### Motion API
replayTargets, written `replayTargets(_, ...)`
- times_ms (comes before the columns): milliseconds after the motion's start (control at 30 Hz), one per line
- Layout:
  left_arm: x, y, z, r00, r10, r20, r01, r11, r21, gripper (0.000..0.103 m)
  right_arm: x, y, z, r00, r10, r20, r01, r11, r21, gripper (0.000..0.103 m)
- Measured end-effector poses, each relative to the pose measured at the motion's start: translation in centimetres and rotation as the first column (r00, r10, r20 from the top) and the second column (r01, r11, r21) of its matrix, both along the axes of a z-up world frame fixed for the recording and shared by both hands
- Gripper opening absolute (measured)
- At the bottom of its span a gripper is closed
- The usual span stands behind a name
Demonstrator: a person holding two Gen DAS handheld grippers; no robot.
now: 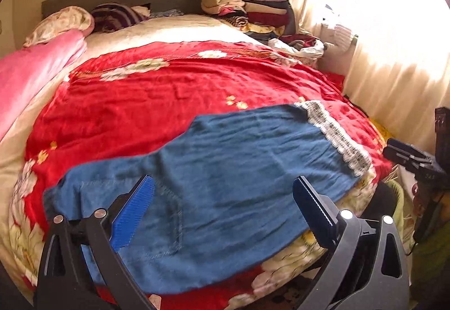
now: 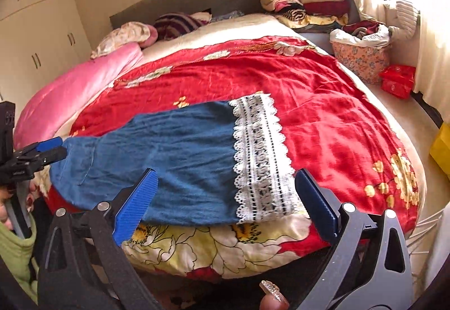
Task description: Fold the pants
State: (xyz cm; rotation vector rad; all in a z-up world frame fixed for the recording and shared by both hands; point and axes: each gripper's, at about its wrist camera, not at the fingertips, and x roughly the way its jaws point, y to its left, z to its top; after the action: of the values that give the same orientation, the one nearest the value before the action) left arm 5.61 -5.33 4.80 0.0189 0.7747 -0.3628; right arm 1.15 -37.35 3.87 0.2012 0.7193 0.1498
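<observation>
Blue denim pants (image 1: 213, 169) with a white lace cuff (image 1: 337, 135) lie flat on the red floral blanket (image 1: 157, 102), waist to the left, cuff to the right. My left gripper (image 1: 225, 194) is open above the waist and pocket end, holding nothing. In the right wrist view the pants (image 2: 174, 158) and lace cuff (image 2: 258, 158) lie near the bed's front edge. My right gripper (image 2: 227, 192) is open above the cuff end, empty. Each gripper shows at the edge of the other's view, the right one (image 1: 407, 158) and the left one (image 2: 42, 152).
A pink quilt (image 1: 33, 71) lies along the bed's left side. Stacked folded clothes (image 2: 306, 0) sit at the headboard. A floral basket (image 2: 362, 57) and a red box (image 2: 398, 81) stand at the right by the curtain. White cupboards (image 2: 36, 29) stand at the left.
</observation>
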Motion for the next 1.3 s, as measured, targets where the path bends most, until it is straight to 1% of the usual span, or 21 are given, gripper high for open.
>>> replayTargets(267,2.7,-3.4,1.7,0.998,-0.048,0.032,0.048,0.999,-0.001,0.098,-0.5,-2.0,0.0,0.999,-0.045,0.017,0.044,0.999,0.031,0.093)
replayTargets(567,5.4,-8.1,2.2,0.990,-0.136,0.043,0.134,0.990,0.044,0.099,-0.5,-3.7,-0.6,0.995,-0.095,0.016,0.094,0.994,0.054,0.094)
replayTargets(800,8.2,-11.5,1.0,0.980,-0.201,0.002,0.200,0.978,0.065,0.099,-0.2,-4.3,-1.8,0.994,-0.110,-0.006,0.110,0.991,0.074,0.094)
replayTargets(967,10.8,-13.4,-0.5,0.973,-0.227,-0.046,0.230,0.970,0.078,0.099,0.2,-4.6,-2.8,0.993,-0.119,-0.024,0.121,0.989,0.091,0.094)
replayTargets(1067,12.6,-14.9,-1.5,0.967,-0.244,-0.069,0.250,0.963,0.100,0.099,0.5,-4.7,-3.2,0.992,-0.120,-0.035,0.123,0.988,0.095,0.094)
replayTargets(1167,14.3,-16.7,-2.5,0.959,-0.272,-0.085,0.281,0.951,0.128,0.098,0.9,-4.4,-3.7,0.993,-0.113,-0.046,0.117,0.988,0.099,0.094)
replayTargets(1300,16.1,-19.5,-3.9,0.936,-0.337,-0.100,0.350,0.920,0.174,0.098,1.4,-3.9,-4.3,0.993,-0.098,-0.059,0.103,0.990,0.099,0.094)
